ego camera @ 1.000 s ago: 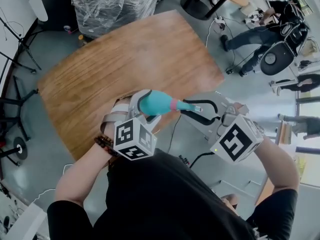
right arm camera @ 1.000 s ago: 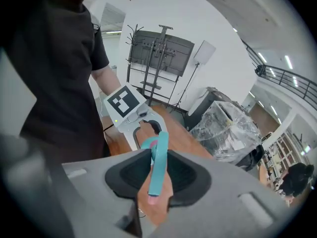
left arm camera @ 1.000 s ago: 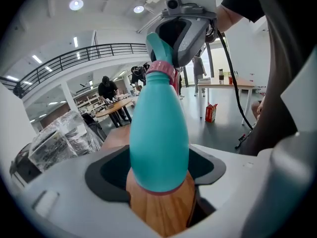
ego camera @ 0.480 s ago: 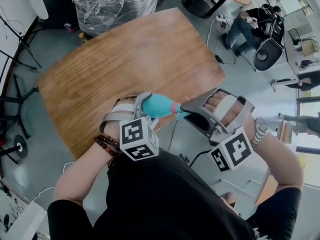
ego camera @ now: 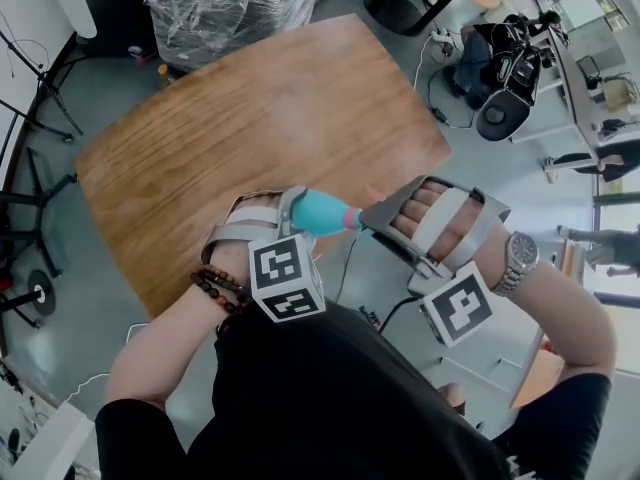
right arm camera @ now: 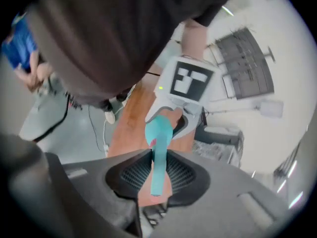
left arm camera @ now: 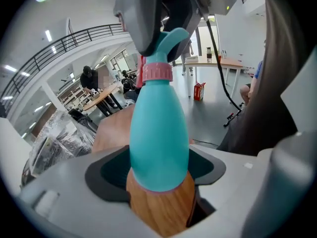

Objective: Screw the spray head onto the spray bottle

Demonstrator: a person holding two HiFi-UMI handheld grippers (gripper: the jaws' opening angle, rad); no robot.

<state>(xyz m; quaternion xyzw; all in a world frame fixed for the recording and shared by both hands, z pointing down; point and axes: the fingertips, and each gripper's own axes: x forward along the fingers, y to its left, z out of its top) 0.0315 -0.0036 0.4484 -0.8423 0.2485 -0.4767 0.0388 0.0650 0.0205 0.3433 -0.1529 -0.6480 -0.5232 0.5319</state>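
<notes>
From my end, the left gripper (ego camera: 292, 208) has its jaws spread wide and clamped on the fat lower body of the teal spray bottle (left arm camera: 159, 133), one dark pad pressing on each side of it. The bottle is up in the air in front of the person's chest, just past the near edge of the wooden table (ego camera: 250, 108), and touches nothing but the two grippers. In the head view it lies roughly level, with its neck pointing toward the right gripper (right arm camera: 157, 175). That gripper's jaws are drawn in close and pinch the narrow teal spray head (right arm camera: 157, 170) between their ribbed pads, so both claws have hold of something. The spray head sits in line with the bottle's neck, and its pink collar (left arm camera: 157, 72) rests right on top of the neck (I can't tell from any view how far it is threaded down). The right hand is turned so that its fingers face up toward the head camera, with a wristwatch (ego camera: 517, 258) on that wrist and a bead bracelet (ego camera: 215, 288) on the left one. A plastic-wrapped stack (ego camera: 230, 8) stands on the floor beyond the table's far edge.
</notes>
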